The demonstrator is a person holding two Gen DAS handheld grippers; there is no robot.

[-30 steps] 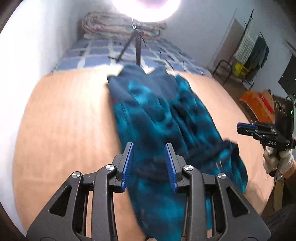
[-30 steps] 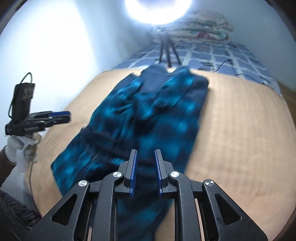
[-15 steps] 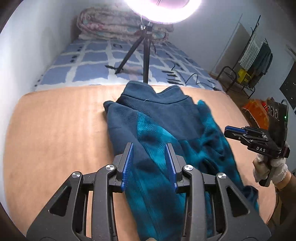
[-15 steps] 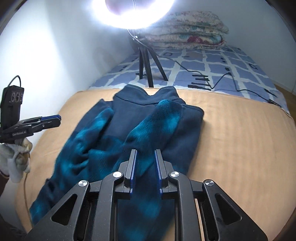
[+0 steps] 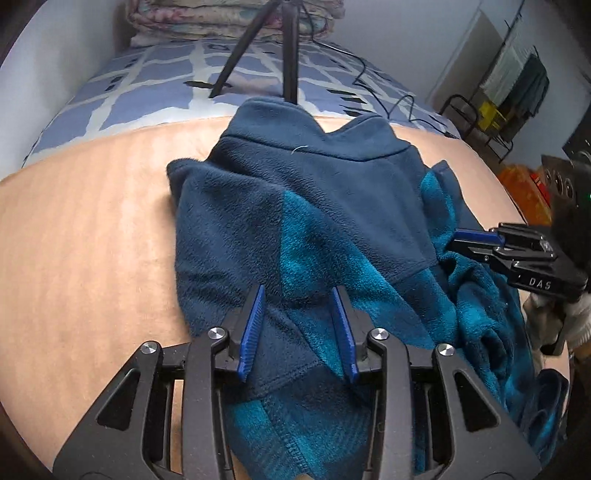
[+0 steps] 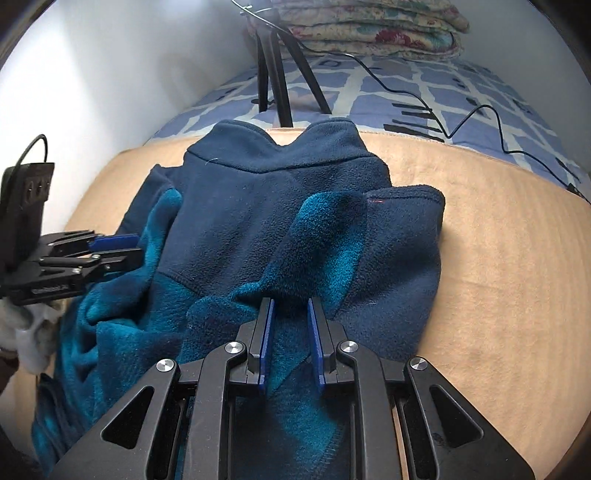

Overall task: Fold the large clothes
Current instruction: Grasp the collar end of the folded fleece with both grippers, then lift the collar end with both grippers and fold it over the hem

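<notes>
A fleece jacket [image 5: 332,206], navy with teal patches, lies on a tan blanket [image 5: 92,240], its collar at the far edge. The lower part is folded up over the chest. My left gripper [image 5: 297,314] is low over the fold; its jaws are opening, and fleece still fills the gap between the blue pads. In the right wrist view the jacket [image 6: 258,221] bunches under my right gripper [image 6: 290,325], which is shut on a ridge of teal fleece. Each gripper shows in the other's view: the right gripper [image 5: 458,240] and the left gripper [image 6: 136,247], each held by a gloved hand.
Beyond the blanket's far edge lies a blue patterned sheet [image 5: 129,92] with a black tripod [image 6: 273,74], a loose cable [image 6: 461,122] and stacked quilts [image 6: 369,26]. A white wall runs along the left. A clothes rack [image 5: 517,81] and orange items [image 5: 524,184] stand off to the right.
Both grippers moved forward and down toward the collar, carrying the jacket's lower part over its upper part. The jacket went from stretched long to folded short. The ring light left the top of view.
</notes>
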